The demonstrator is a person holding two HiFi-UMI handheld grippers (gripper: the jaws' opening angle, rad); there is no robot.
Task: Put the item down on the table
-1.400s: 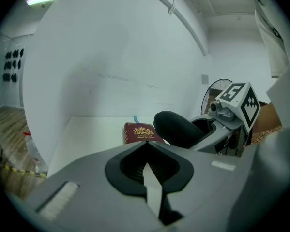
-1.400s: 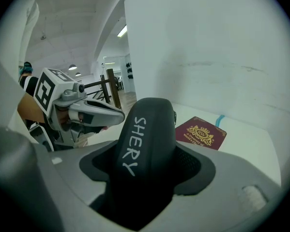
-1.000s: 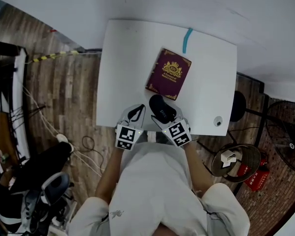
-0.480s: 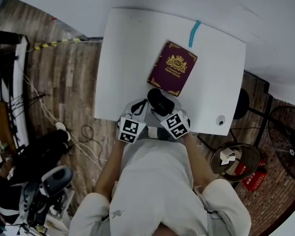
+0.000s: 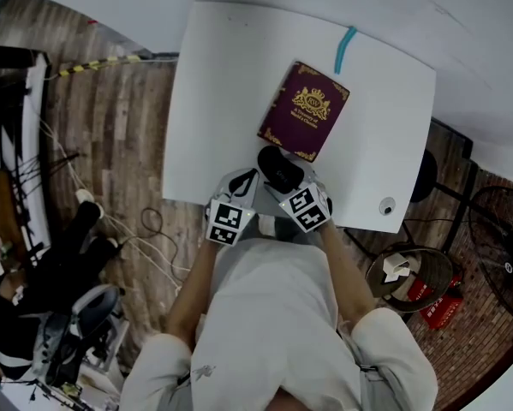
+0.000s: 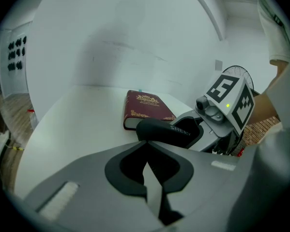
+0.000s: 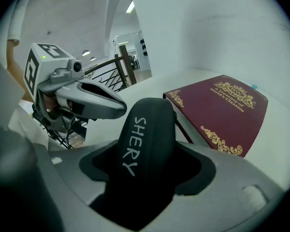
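Though the head view misses its SHERY lettering, the right gripper (image 7: 147, 177) clamps a black case (image 7: 145, 129); left gripper (image 6: 146, 172) jaws together, empty.

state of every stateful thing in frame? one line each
left gripper: shut, empty
right gripper: shut on black case
black case: closed, held at the near edge of the table; contact with it unclear
book: closed, flat on table, cover up

Maroon book (image 5: 305, 111); teal strip (image 5: 345, 48) beyond it; fan (image 5: 501, 248) far right.
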